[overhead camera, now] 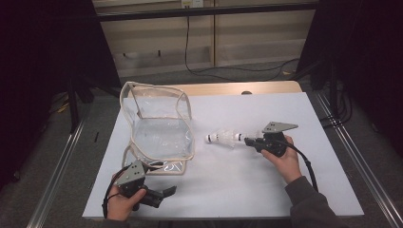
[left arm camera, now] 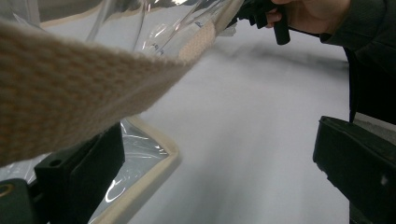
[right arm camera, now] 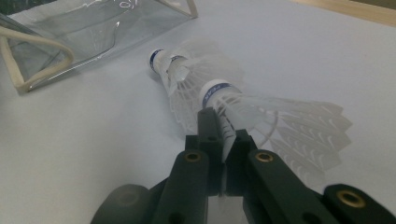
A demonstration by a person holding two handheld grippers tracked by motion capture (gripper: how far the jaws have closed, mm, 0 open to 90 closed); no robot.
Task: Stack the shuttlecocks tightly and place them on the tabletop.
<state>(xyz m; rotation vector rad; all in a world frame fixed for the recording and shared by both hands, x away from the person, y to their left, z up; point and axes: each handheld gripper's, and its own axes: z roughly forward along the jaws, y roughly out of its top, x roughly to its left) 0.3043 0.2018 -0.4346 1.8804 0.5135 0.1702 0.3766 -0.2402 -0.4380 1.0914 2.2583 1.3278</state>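
Shuttlecocks (right arm camera: 205, 88), white, nested in a row on the white table (overhead camera: 247, 190), right of the clear bag (overhead camera: 159, 128); right gripper (right arm camera: 224, 135) clenched on a feather edge, seen close in its own view. Blue band lettering unreadable. Left gripper (overhead camera: 164, 194) jaws apart, beside the bag's woven strap (left arm camera: 70, 102)

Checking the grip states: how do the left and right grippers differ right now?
The right gripper is shut on a feather of the near shuttlecock; the left gripper stands open, gripping nothing. The right points at the shuttlecocks mid-table; the left sits beside the clear bag, the bag's strap lying over one jaw. Both are hand-held.
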